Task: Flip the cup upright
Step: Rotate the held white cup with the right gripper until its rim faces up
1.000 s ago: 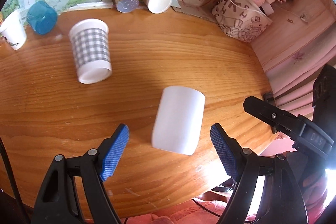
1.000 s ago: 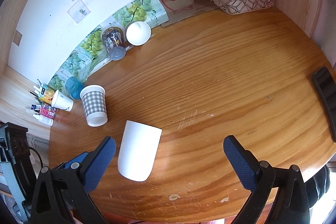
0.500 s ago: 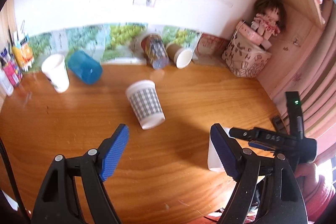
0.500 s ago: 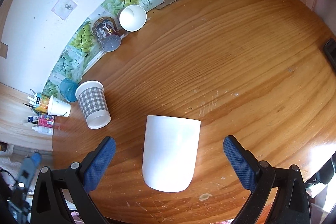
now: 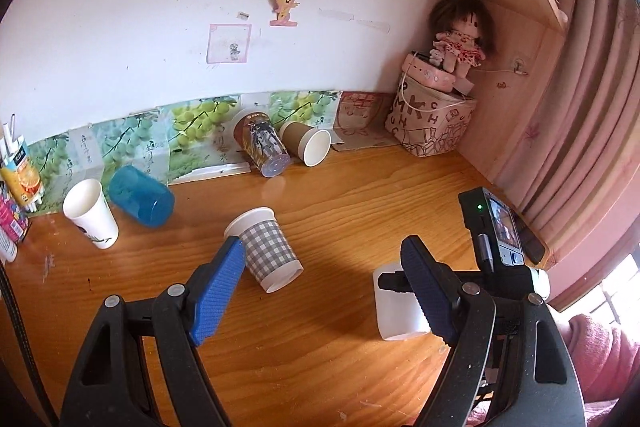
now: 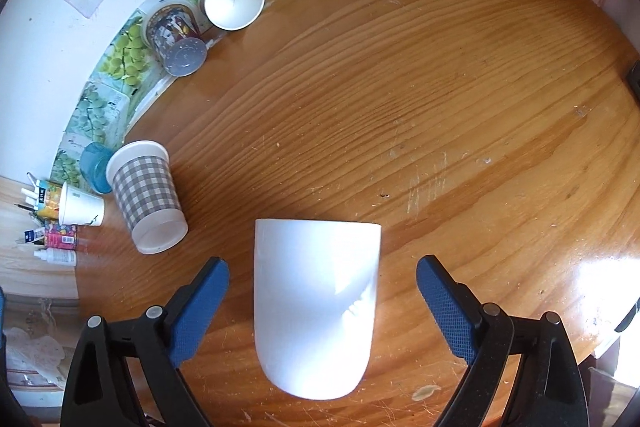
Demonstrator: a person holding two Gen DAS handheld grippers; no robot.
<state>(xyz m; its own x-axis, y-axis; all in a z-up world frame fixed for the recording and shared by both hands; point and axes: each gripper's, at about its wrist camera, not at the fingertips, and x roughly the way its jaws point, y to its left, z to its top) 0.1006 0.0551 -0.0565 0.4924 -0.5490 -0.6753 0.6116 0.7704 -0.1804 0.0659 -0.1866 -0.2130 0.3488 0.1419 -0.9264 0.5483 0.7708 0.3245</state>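
Observation:
A plain white cup (image 6: 316,307) lies on its side on the wooden table (image 6: 400,107), its closed rounded end toward the camera. My right gripper (image 6: 322,311) is open, its blue pads on either side of the cup, not touching it. In the left wrist view the same cup (image 5: 394,315) shows at the right, partly hidden behind my finger and the right gripper's body. My left gripper (image 5: 324,291) is open and empty, above the table to the cup's left.
A grey checked cup (image 5: 266,253) lies on its side mid-table. A blue cup (image 5: 140,195), a printed cup (image 5: 262,145) and a brown paper cup (image 5: 306,143) lie along the wall. A white paper cup (image 5: 92,213) stands upright. A patterned box (image 5: 432,123) with a doll is in the corner.
My right gripper has moved left and centred over the white cup, closing in on it. My left gripper has pulled back and tilted up, so the cup slid out from between its fingers.

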